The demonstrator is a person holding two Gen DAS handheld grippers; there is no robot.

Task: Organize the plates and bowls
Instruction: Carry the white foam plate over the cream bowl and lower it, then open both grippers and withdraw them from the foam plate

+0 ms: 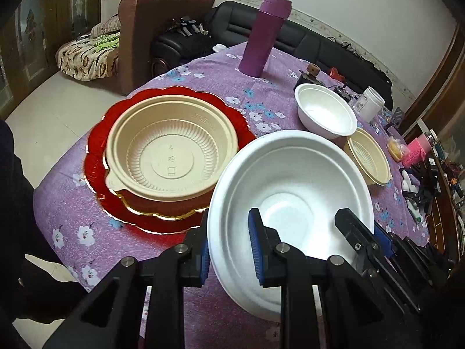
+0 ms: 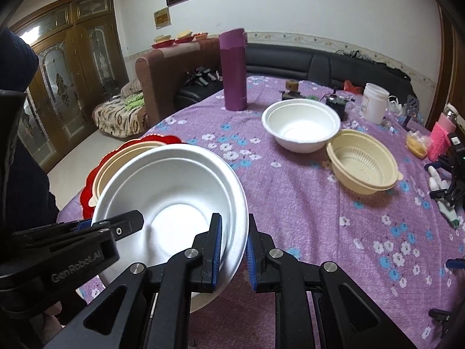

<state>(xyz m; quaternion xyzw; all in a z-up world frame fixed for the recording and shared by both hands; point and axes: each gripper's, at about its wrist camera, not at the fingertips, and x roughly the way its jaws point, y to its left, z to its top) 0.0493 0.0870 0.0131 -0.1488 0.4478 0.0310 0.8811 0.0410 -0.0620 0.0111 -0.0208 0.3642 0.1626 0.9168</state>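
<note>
- Nearest the cameras, a large white foam bowl (image 1: 290, 192) is held above the near edge of the table, pinched at its rim from two sides: the left gripper (image 1: 229, 250) is clamped on the rim by its blue pads, and the right gripper (image 2: 234, 250) is clamped likewise on the opposite side.
- Because the thin rim alone is gripped, it could be bent or cracked if the two hands are pulled apart or twisted against each other.
- If one grip is let go first, the bowl could be swung on the other grip and tipped off the table edge.
- Just beyond, a beige ribbed plastic bowl with a small handle tab (image 1: 171, 151) is seated on a stack of red scalloped plates with gold edges (image 1: 101, 133). Should the white bowl be lowered there off-centre, it could be left tilted, or the light beige bowl could be shoved sideways across the plates.
- Farther across the purple flowered tablecloth (image 2: 305, 203), a smaller white foam bowl (image 2: 300, 128) and a second beige ribbed bowl (image 2: 363, 165) lie touching or nearly so; either could be knocked by a reach past them.
- At the far side, a tall purple cylinder cup (image 2: 234, 69) stands upright and could be toppled by a careless sweep.
</note>
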